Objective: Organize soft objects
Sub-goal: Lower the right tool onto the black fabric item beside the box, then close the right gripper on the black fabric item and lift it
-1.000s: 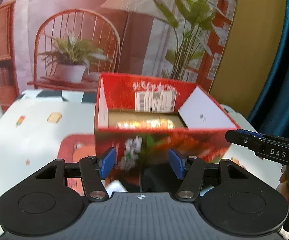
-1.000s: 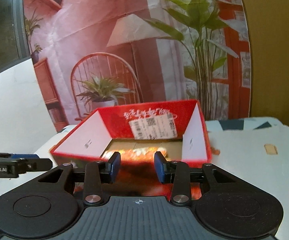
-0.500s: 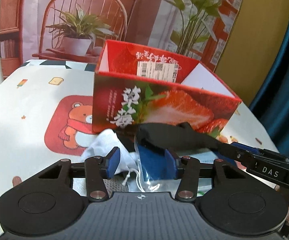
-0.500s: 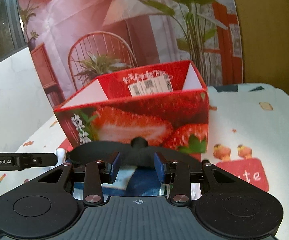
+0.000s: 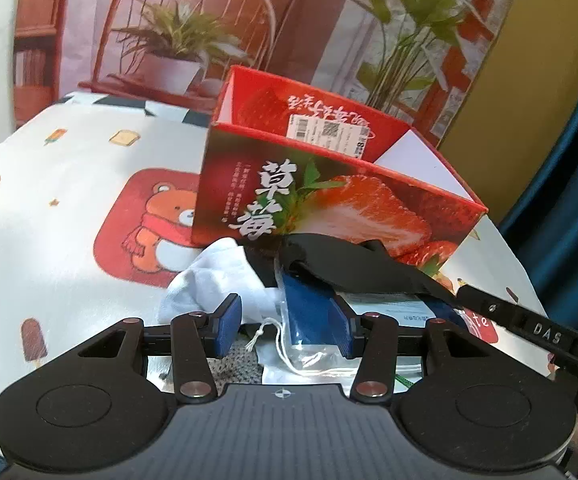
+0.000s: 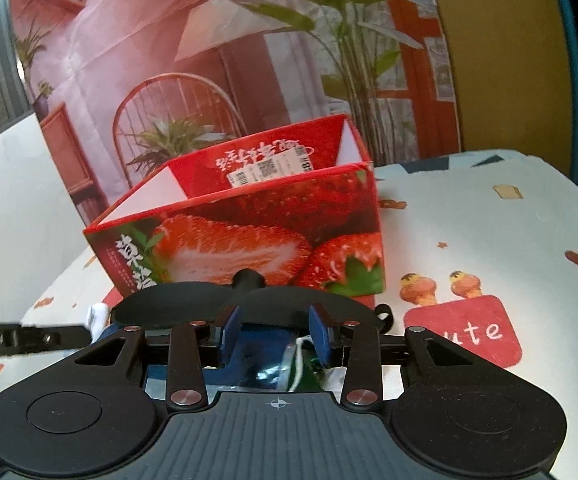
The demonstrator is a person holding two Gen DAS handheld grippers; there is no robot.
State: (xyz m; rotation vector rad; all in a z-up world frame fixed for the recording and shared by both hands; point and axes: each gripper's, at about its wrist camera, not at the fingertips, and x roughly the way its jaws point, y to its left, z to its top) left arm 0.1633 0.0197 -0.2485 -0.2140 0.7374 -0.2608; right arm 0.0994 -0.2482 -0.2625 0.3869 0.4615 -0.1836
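Fingers [image 6: 225, 336] of both grippers spread; black eye mask [image 6: 193, 300] just ahead.

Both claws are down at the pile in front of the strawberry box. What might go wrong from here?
1. The black eye mask drapes over the blue packet and white cloth; a grab may lift several at once.
2. The packet's white drawstring lies loose between the left claw's fingers and could snag.
3. Both claws crowd one pile; the right claw may collide with the left.
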